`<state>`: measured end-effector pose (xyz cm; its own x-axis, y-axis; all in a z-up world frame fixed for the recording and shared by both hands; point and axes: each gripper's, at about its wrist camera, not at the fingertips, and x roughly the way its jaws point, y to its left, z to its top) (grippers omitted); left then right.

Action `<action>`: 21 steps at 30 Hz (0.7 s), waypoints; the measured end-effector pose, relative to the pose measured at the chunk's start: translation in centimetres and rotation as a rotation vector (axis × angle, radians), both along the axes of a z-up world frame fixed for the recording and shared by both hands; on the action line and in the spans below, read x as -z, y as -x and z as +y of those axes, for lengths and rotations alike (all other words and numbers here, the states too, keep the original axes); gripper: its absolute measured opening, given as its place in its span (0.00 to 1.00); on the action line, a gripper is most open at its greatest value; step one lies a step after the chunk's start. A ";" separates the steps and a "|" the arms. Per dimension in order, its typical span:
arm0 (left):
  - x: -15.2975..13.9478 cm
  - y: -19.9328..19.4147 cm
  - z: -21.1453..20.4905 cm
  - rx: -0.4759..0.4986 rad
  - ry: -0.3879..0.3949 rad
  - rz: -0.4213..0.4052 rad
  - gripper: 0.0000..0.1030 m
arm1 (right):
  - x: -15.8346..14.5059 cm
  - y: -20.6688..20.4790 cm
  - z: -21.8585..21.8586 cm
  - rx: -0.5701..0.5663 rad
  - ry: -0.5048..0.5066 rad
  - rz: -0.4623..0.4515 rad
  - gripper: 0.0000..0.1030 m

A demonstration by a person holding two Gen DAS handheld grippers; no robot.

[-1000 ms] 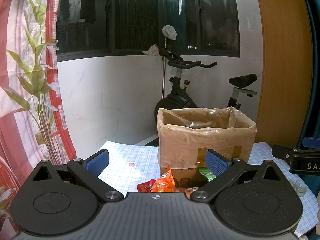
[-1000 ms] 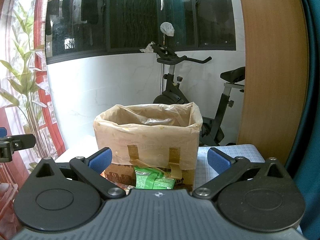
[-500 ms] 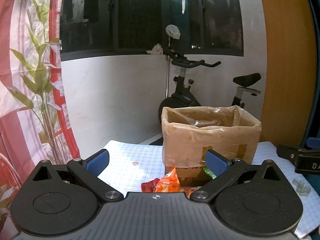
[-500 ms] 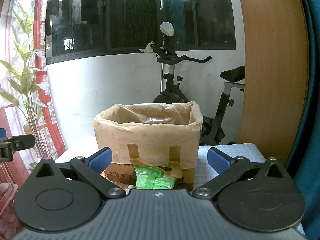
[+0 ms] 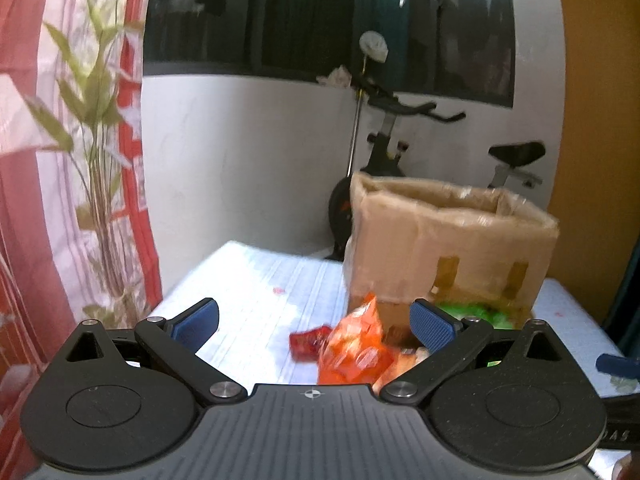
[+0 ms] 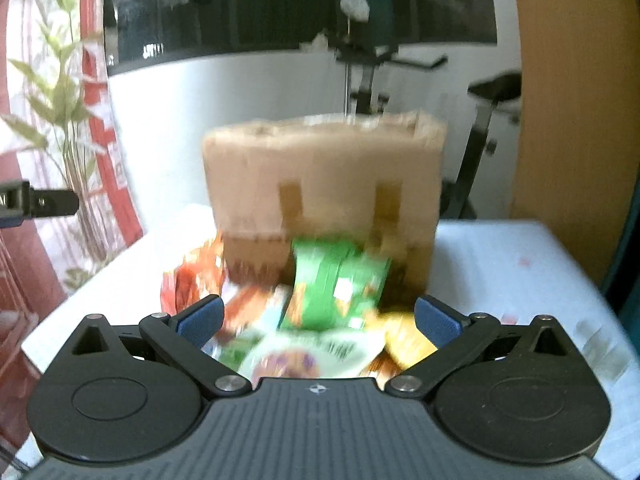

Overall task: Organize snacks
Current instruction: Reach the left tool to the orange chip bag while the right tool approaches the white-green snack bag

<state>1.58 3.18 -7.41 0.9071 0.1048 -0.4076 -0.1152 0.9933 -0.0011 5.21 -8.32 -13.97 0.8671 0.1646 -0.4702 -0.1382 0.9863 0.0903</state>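
A brown cardboard box (image 5: 448, 248) lined with plastic stands on the checked tablecloth (image 5: 256, 296); it also shows in the right wrist view (image 6: 320, 184). Snack packets lie in a heap in front of it: an orange packet (image 5: 352, 352), a small red one (image 5: 308, 344), a green packet (image 6: 332, 292), a white-green packet (image 6: 312, 352) and a yellow one (image 6: 404, 340). My left gripper (image 5: 314, 320) is open and empty above the orange packet. My right gripper (image 6: 316, 318) is open and empty just above the green packet. Both views are blurred.
An exercise bike (image 5: 400, 148) stands behind the table by a white wall. A red and white curtain with leaf print (image 5: 60, 160) hangs at the left. A wooden panel (image 6: 572, 100) is at the right. The table's right part (image 6: 520, 264) holds no packets.
Both grippers have tipped down and moved toward the snack heap. The packets now show larger between the fingers, and the box sits closer in the right wrist view. Jaws stay open.
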 end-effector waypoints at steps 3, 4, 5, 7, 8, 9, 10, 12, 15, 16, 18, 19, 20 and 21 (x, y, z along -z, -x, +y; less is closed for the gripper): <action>1.1 -0.2 0.4 -0.031 -0.022 0.024 0.99 | 1.8 -0.4 0.6 -0.027 -0.012 0.041 1.00; 1.5 -0.4 0.6 -0.039 -0.024 0.033 0.99 | 2.2 -0.5 0.9 -0.038 -0.013 0.053 1.00; 1.7 -0.5 0.9 -0.042 -0.021 0.040 0.99 | 2.5 -0.7 1.1 -0.047 -0.013 0.064 1.00; 2.3 -0.7 1.3 -0.048 -0.016 0.053 0.99 | 3.4 -1.3 1.6 -0.047 -0.013 0.094 1.00; 2.7 -0.8 1.4 -0.051 -0.016 0.060 0.99 | 3.8 -1.6 1.7 -0.040 -0.013 0.110 1.00; 2.9 -0.9 1.5 -0.052 -0.017 0.068 0.99 | 4.3 -1.9 1.8 -0.030 -0.012 0.126 1.00; 3.2 -1.0 1.6 -0.052 -0.017 0.075 0.99 | 4.8 -2.1 1.9 -0.021 -0.015 0.137 1.00; 3.9 -1.2 1.8 -0.050 -0.016 0.092 0.99 | 5.6 -2.7 1.9 -0.011 -0.032 0.162 1.00; 4.8 -1.7 2.2 -0.044 -0.004 0.114 0.99 | 6.4 -3.6 1.9 -0.008 -0.060 0.190 1.00; 5.1 -1.8 2.2 -0.040 -0.001 0.119 0.99 | 6.6 -3.8 2.0 -0.014 -0.070 0.197 1.00; 5.6 -2.1 2.3 -0.033 0.003 0.126 0.99 | 6.9 -4.1 2.1 -0.025 -0.083 0.207 1.00; 5.7 -2.2 2.3 -0.026 0.005 0.129 0.99 | 7.1 -4.3 2.1 -0.029 -0.087 0.209 1.00; 5.9 -2.4 2.2 -0.019 0.006 0.131 0.98 | 7.2 -4.4 2.1 -0.034 -0.092 0.211 1.00; 6.0 -2.5 2.2 -0.011 0.007 0.134 0.98 | 7.2 -4.5 2.1 -0.040 -0.098 0.212 1.00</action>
<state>4.10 5.41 -13.41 0.8435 0.1112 -0.5255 -0.1260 0.9920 0.0077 9.74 -6.25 -21.20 0.7422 0.2506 -0.6216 -0.1448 0.9655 0.2164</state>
